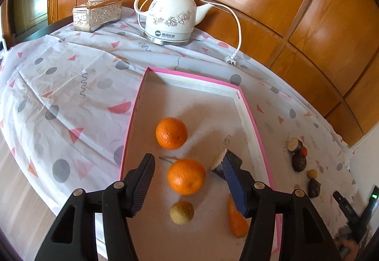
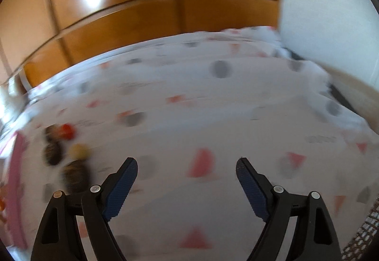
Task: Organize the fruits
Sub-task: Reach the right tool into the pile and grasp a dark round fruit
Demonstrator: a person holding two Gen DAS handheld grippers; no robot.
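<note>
Hovering over the shallow pink-rimmed cardboard tray (image 1: 132,116), the left hand-held gripper (image 1: 189,166) has its jaws spread, pinching nothing; the nearer round orange (image 1: 186,176) lies between them untouched. A second round orange (image 1: 171,133) sits at twelve o'clock from it, a small tan fruit (image 1: 181,212) at six.

From the right wrist, blurred, the right hand-held gripper (image 2: 187,166) stands wide apart over the patterned white tablecloth (image 2: 189,99) on the table, dark fruits (image 2: 53,153) at nine o'clock.
</note>
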